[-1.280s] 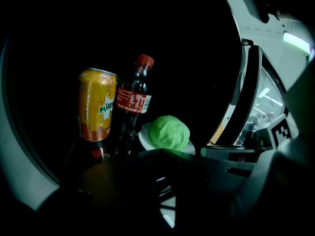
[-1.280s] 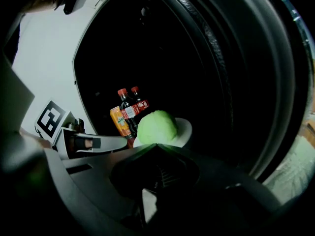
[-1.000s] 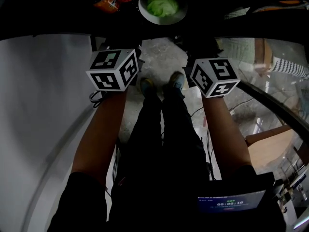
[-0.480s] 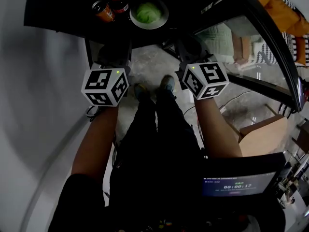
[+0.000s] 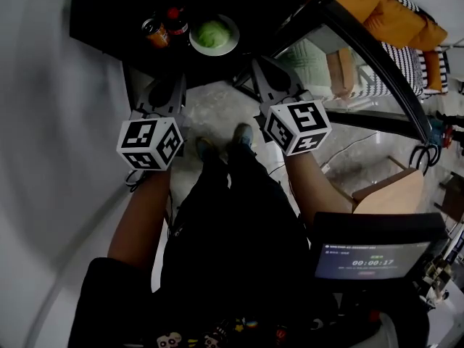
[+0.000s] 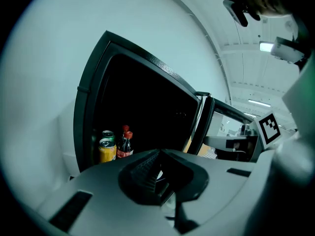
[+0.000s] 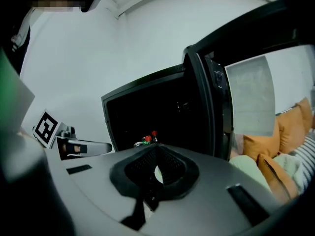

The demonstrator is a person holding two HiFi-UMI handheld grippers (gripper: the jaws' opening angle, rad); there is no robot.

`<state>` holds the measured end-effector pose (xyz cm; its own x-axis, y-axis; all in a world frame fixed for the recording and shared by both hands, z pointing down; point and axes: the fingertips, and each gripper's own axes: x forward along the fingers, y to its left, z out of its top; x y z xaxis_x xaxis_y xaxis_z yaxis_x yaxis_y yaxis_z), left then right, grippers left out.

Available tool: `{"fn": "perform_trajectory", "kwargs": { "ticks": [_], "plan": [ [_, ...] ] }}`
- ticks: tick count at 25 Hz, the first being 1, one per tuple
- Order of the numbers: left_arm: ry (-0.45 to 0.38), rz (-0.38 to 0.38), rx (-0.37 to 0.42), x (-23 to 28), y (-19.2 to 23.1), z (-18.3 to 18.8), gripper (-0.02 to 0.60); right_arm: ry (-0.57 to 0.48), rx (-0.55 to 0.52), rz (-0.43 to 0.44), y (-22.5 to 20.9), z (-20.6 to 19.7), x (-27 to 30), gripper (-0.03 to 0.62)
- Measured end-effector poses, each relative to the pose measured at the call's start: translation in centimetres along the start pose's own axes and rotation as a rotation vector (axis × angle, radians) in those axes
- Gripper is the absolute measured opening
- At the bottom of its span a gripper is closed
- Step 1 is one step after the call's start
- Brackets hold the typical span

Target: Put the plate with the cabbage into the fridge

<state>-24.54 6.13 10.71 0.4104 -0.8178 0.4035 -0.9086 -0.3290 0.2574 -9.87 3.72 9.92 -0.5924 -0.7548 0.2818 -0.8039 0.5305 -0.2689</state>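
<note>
Both forearms stretched forward and down, side by side, grippers aimed at open fridge (image 5: 94,20). Left gripper (image 5: 168,91): jaws pressed together, empty. Right gripper (image 5: 267,77): jaws likewise together, holding nothing. Plate (image 5: 231,42) with cabbage (image 5: 212,33) sat inside fridge, just beside soda bottle (image 5: 176,25) and can (image 5: 153,32), apart from both grippers.
</note>
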Motion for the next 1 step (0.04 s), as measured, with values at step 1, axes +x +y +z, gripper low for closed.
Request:
{"fn": "perform_trajectory", "kwargs": {
  "ticks": [1],
  "plan": [
    [-0.001, 0.000, 0.000, -1.58, 0.43, 2.36, 0.005, -0.003, 0.002, 0.006, 1.70, 2.26, -0.03, 0.008]
  ]
}}
